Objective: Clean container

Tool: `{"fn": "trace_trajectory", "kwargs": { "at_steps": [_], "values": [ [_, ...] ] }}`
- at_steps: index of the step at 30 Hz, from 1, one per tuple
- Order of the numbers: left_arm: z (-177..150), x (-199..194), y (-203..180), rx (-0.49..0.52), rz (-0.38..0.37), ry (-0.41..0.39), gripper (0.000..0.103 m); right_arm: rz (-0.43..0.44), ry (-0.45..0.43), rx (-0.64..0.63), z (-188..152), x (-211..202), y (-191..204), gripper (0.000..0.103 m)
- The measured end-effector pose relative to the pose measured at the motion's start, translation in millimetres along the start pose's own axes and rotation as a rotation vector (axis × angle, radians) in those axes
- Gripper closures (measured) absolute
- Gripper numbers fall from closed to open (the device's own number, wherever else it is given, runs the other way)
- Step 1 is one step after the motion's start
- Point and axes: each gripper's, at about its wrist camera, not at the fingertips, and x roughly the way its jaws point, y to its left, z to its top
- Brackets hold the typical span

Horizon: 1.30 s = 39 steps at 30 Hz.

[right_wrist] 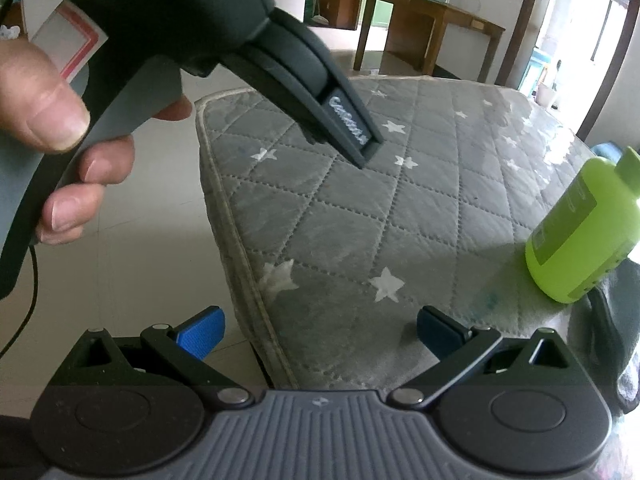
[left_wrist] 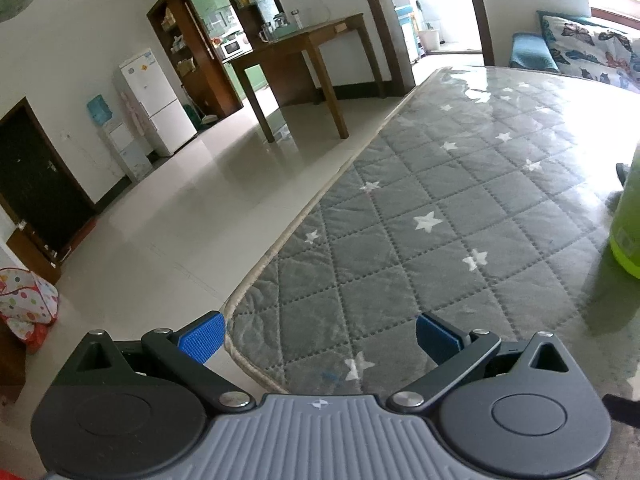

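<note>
The left claw (left_wrist: 318, 338) is released, its blue pads (left_wrist: 202, 338) spread wide with nothing between them; it hangs over the near corner of the tabletop (left_wrist: 460, 200), which carries a grey quilted cover with white stars under a glossy sheet. The right claw (right_wrist: 320, 334) is likewise released and empty, above the same corner of the tabletop (right_wrist: 360, 208). The green bottle (right_wrist: 580, 232) stands on the cover at the right, leaning in the fisheye view, a darker green label on its side; in the left wrist view only its edge (left_wrist: 628, 228) shows at the right border. A bare hand (right_wrist: 60, 140) at the upper left of the right wrist view grips a dark grey handle (right_wrist: 256, 52), which extends over the cover.
</note>
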Motion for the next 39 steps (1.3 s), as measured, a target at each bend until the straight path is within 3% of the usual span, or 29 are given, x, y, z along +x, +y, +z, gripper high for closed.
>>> {"fn": "trace_trajectory", "kwargs": {
  "at_steps": [6,16,39],
  "values": [
    [0.4,-10.3,-4.6,0.019,-0.02,-0.049,0.0,0.052,-0.044,0.023,-1.4,-5.7,-7.5,0.0],
    [5.5,-20.3,6.8,-0.015,-0.006,-0.098,0.0,0.015,-0.09,0.01,11.0,-3.6,-11.0,0.0],
    [4.1,-19.1,67.8,-0.149,0.077,-0.119,0.0,-0.002,-0.183,-0.055,58.2,4.3,16.9,0.0]
  ]
}}
